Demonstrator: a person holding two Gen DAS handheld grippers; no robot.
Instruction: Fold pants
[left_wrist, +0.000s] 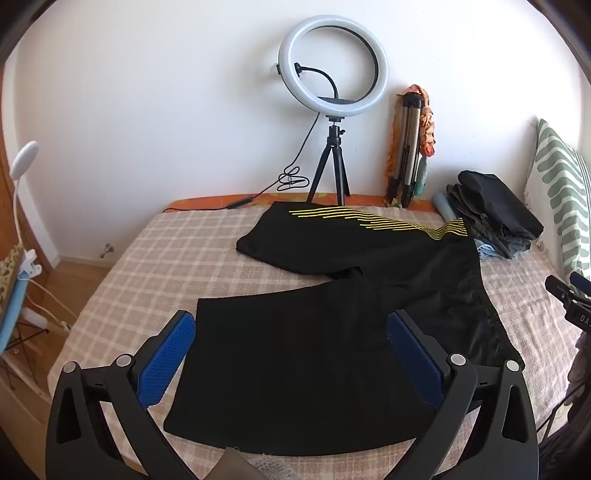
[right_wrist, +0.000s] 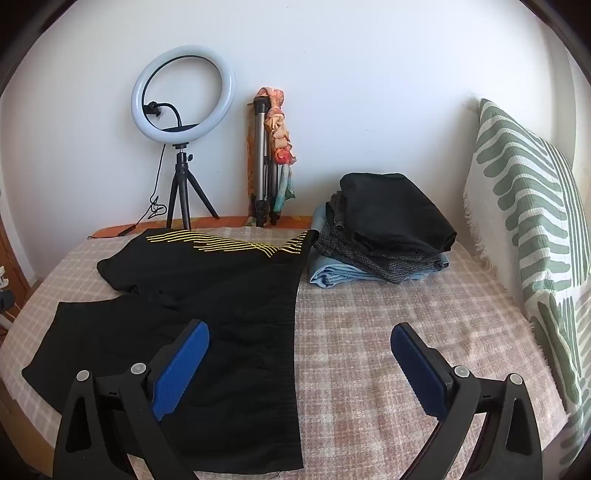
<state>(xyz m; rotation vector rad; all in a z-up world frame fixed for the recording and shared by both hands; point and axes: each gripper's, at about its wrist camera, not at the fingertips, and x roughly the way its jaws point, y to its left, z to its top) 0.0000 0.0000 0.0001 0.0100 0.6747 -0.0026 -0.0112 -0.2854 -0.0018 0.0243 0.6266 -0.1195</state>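
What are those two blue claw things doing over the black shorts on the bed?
A person is holding a grabber in each hand and getting ready to fold the black shorts. The shorts lie spread flat on the checked blanket, not folded yet. The left gripper hangs over a leg of the shorts, and the right gripper hangs over the waistband edge. Both are wide open and hold nothing. A pile of folded clothes already sits near the back of the bed.
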